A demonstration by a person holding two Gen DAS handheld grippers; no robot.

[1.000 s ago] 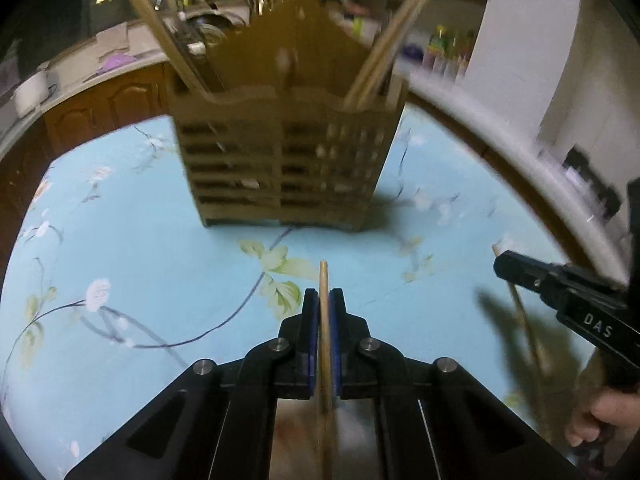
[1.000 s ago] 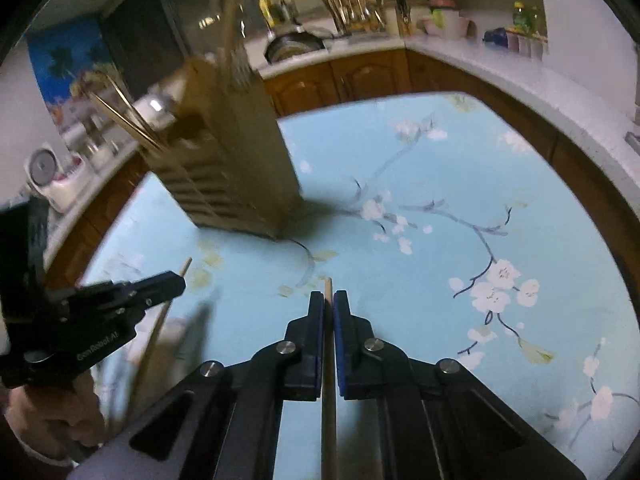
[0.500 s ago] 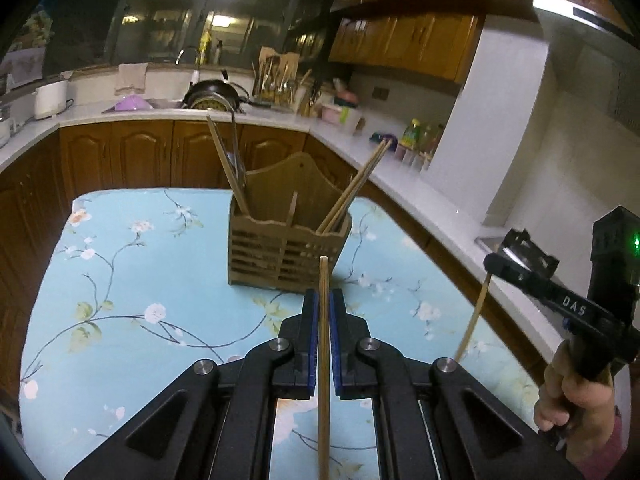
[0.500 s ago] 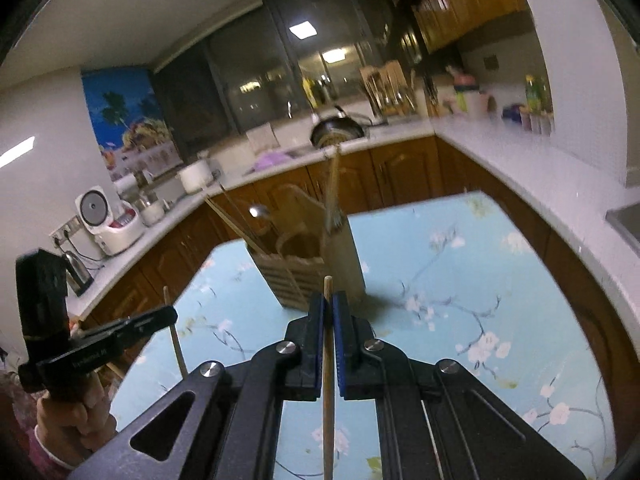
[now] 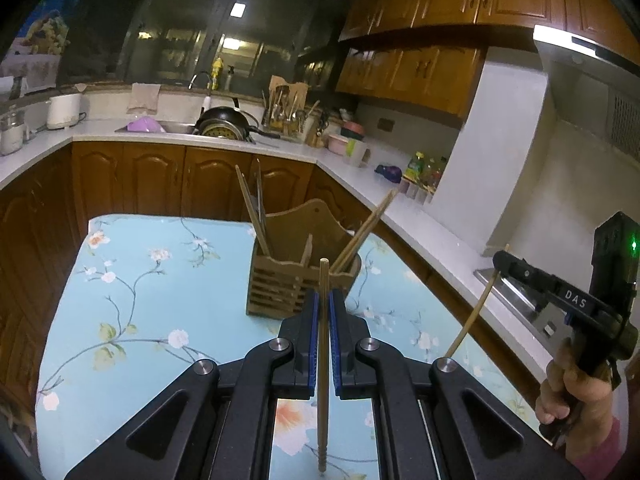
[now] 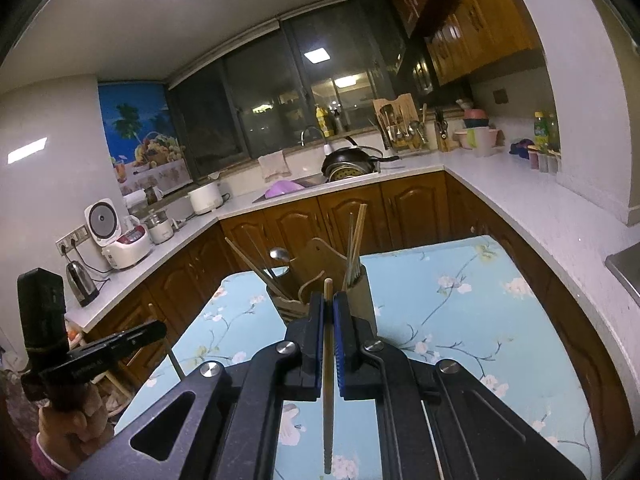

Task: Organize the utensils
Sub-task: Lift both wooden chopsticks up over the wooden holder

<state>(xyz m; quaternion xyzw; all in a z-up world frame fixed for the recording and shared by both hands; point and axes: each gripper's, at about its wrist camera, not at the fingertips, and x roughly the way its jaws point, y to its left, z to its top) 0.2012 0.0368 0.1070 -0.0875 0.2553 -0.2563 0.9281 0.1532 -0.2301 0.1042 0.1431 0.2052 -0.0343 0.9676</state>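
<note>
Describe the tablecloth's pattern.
Light blue tablecloth printed with white blossoms on dark branches, some green leaves; clearest in the left wrist view.

Wooden chopsticks [image 5: 322, 320] [image 6: 328, 360] clamped; slatted holder [image 5: 298, 280] upright.

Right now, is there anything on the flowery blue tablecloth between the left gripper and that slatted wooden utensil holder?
Nothing: in the left wrist view, only bare tablecloth separates the left gripper, shut on a wooden chopstick, from the holder.
</note>
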